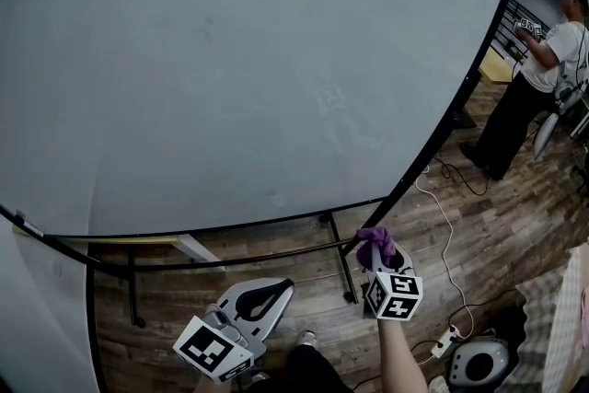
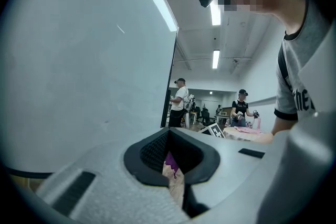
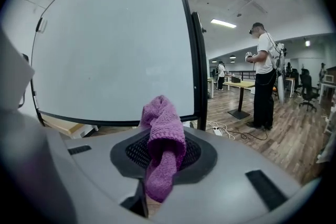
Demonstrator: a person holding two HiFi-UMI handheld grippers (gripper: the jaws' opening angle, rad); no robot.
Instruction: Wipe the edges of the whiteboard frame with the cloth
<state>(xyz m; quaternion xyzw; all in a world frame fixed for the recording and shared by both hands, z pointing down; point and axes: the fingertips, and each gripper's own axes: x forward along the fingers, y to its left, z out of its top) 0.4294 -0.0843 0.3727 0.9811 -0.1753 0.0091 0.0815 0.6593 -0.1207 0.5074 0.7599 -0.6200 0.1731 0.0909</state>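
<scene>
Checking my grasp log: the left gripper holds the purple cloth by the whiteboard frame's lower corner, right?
Not quite: the right gripper holds the purple cloth by the whiteboard frame's lower corner, as the right gripper view shows.

An office: whiteboard, desk, swivel chair, ceiling strip lights.

Open floor beside whiteboard frame

Bunched purple cloth near whiteboard frame
</scene>
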